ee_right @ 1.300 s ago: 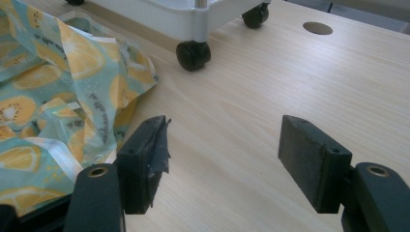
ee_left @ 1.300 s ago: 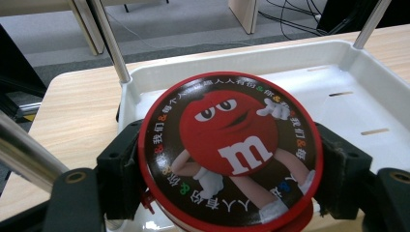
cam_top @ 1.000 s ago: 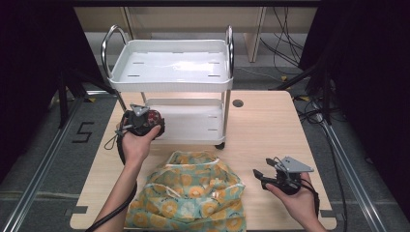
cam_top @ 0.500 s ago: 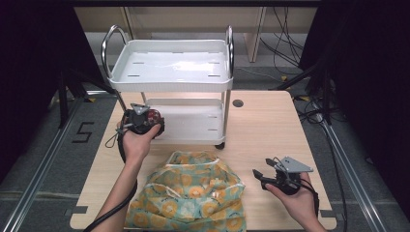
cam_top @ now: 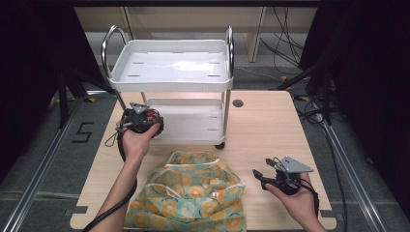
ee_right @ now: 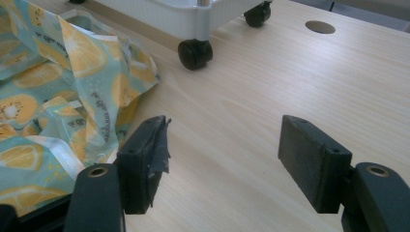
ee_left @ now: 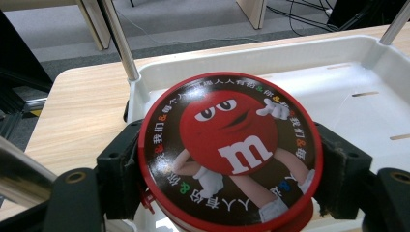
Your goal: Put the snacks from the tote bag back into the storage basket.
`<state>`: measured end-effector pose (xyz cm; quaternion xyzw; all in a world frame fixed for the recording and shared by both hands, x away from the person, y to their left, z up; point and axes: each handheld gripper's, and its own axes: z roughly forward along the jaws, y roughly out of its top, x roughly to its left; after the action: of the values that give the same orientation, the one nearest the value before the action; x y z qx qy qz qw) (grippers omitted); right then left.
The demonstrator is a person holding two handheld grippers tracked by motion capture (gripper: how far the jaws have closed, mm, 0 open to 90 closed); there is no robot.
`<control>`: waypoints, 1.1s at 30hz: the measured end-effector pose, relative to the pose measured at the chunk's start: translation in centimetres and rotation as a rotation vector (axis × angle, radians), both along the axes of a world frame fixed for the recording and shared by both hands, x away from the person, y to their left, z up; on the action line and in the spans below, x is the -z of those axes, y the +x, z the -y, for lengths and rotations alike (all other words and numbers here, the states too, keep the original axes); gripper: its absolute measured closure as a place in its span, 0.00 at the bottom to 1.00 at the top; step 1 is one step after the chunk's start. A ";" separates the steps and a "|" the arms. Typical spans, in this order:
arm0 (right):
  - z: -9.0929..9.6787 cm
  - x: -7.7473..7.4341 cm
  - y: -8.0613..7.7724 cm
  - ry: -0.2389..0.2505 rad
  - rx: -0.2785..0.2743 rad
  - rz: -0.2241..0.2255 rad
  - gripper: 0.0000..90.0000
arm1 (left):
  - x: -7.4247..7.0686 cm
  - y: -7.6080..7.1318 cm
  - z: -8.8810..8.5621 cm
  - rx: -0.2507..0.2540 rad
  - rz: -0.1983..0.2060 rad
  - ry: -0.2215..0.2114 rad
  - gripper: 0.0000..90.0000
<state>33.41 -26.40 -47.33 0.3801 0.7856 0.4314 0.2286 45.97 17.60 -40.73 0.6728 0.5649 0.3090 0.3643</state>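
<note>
My left gripper is shut on a round red tin whose lid bears a red candy figure; its black pads press the tin's two sides. I hold the red tin at the left front corner of the cart's lower shelf. The small white two-shelf cart stands on the wooden table. My right gripper is open over bare wood near the table's front right, and the high view shows that right gripper just right of a green cloth bag with citrus print.
The cart's black castors rest on the tabletop close to the bag. A round cable hole lies right of the cart. Metal rails and cables run along the floor on both sides of the table.
The left gripper has shifted slightly with the tin beside the lower shelf. The right gripper stays where it was.
</note>
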 end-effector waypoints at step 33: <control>0.0 0.0 0.1 -0.002 -0.002 0.017 0.39 | 0.4 0.6 -0.1 -0.016 -0.003 -0.016 0.28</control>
<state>33.47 -26.45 -47.31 0.3753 0.7844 0.4342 0.2354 46.60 17.66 -41.11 0.6656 0.5734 0.3065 0.3664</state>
